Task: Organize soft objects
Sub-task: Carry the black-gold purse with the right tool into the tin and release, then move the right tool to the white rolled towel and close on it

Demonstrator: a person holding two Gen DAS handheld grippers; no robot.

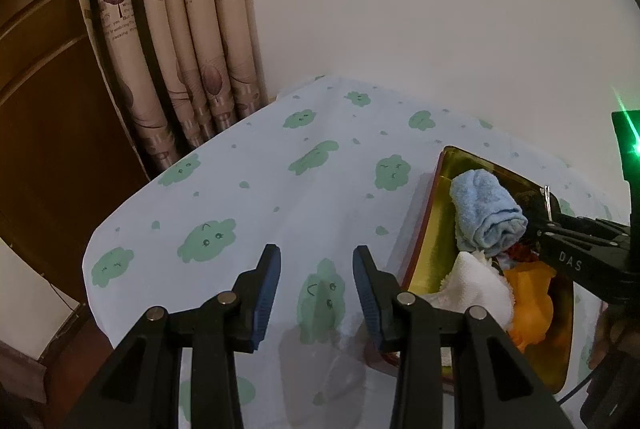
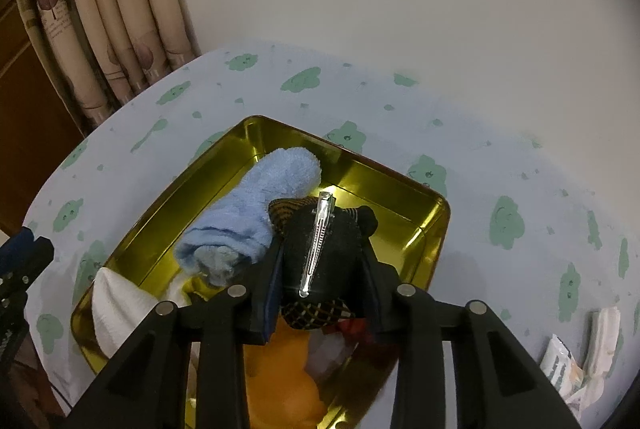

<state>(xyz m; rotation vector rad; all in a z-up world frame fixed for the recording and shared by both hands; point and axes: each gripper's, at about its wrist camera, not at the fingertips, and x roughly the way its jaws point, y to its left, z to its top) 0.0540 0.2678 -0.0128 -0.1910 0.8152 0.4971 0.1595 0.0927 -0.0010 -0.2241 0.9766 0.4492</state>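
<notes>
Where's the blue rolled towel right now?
Blue rolled towel lies inside the gold tin, along its left wall in the right wrist view, beside the black hair clip.

blue towel (image 2: 256, 217): rolled, in gold tin (image 2: 384, 173) | white cloth (image 2: 116, 305), orange toy (image 2: 280, 369): beside

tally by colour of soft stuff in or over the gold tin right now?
Blue, rolled terry towel: 1
White, folded cloth: 1
Orange soft item: 1
Black bow hair clip with silver metal clasp, between the right gripper fingers: 1
Red scrap, partly hidden: 1
Total: 5
</notes>
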